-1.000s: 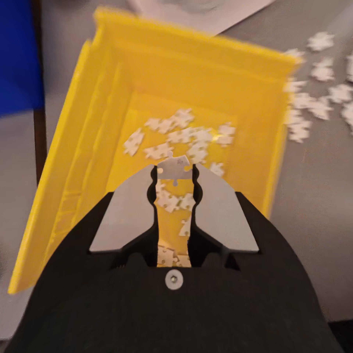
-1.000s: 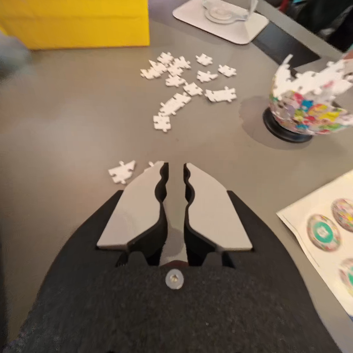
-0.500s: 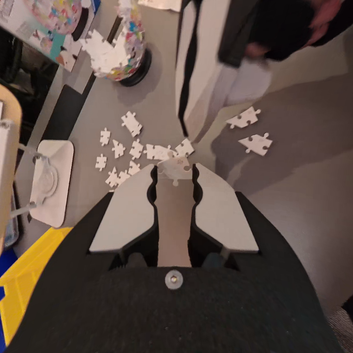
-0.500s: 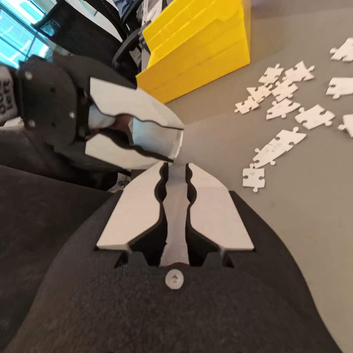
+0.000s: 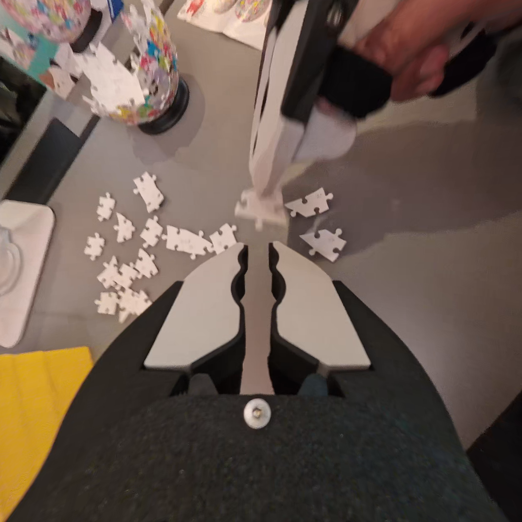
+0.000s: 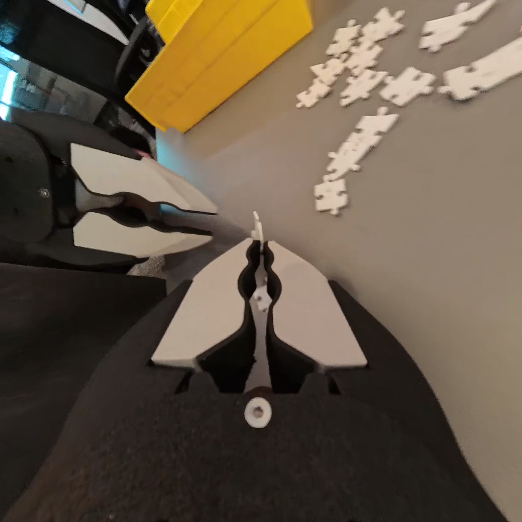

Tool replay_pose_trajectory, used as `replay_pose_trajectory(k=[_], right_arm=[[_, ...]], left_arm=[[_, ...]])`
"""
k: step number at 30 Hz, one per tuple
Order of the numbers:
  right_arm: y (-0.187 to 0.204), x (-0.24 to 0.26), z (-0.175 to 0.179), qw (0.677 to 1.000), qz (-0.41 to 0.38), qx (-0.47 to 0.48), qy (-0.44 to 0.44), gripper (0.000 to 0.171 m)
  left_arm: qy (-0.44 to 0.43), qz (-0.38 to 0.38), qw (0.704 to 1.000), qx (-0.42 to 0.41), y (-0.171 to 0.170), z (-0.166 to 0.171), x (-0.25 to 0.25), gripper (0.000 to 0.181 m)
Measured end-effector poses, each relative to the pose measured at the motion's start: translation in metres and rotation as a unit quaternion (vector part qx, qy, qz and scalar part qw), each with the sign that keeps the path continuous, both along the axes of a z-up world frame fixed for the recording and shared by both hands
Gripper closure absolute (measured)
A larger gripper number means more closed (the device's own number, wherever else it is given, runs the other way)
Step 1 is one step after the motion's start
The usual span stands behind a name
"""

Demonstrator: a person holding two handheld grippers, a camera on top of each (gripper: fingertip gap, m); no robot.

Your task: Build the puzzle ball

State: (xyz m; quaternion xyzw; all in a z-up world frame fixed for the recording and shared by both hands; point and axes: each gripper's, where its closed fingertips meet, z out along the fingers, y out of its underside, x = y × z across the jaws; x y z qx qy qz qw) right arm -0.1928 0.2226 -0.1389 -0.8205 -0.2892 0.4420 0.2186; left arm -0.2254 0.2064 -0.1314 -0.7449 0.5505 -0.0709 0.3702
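Note:
My right gripper (image 6: pixel 261 241) is shut on a white puzzle piece (image 6: pixel 257 228), seen edge-on between its pads. In the left wrist view the right gripper (image 5: pixel 264 195) points down at the table with that piece (image 5: pixel 254 210) flat in its tips. My left gripper (image 5: pixel 257 247) is open with nothing between its fingers, just short of the piece; it also shows in the right wrist view (image 6: pixel 211 224). The half-built puzzle ball (image 5: pixel 141 70), colourful outside and white inside, stands on a black base at the far left.
Several loose white pieces (image 5: pixel 127 254) lie left of my left gripper, two more (image 5: pixel 324 244) on the right. A yellow bin (image 6: pixel 220 56) is at the table's edge. A white stand (image 5: pixel 19 268), a picture box (image 5: pixel 28 28) and a printed sheet (image 5: pixel 226 14) border the table. The left gripper's tips are roughly 4 cm from the right gripper's. Both grippers' tips are roughly 20 cm from the half-built puzzle ball (image 5: pixel 141 70).
My left gripper carried the white piece from the yellow bin to the right gripper and let it go. The right gripper shut on the piece. The left fingers drew closer together.

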Motion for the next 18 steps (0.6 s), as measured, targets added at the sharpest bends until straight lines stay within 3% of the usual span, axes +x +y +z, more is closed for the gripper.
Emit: replay_pose_trajectory(k=[3,9,18], right_arm=[[0.013,0.036,-0.007,0.999,-0.025,-0.016,-0.011,0.169],[0.006,0.068,-0.048,0.994,0.018,-0.08,-0.078,0.169],[0.011,0.063,-0.066,0.988,0.065,-0.052,-0.131,0.166]], left_arm=[[-0.045,0.031,0.996,-0.072,-0.013,-0.013,-0.013,0.166],[-0.152,0.081,0.97,-0.174,-0.036,-0.029,-0.02,0.161],[-0.182,0.141,0.955,-0.186,-0.018,-0.047,-0.051,0.147]])
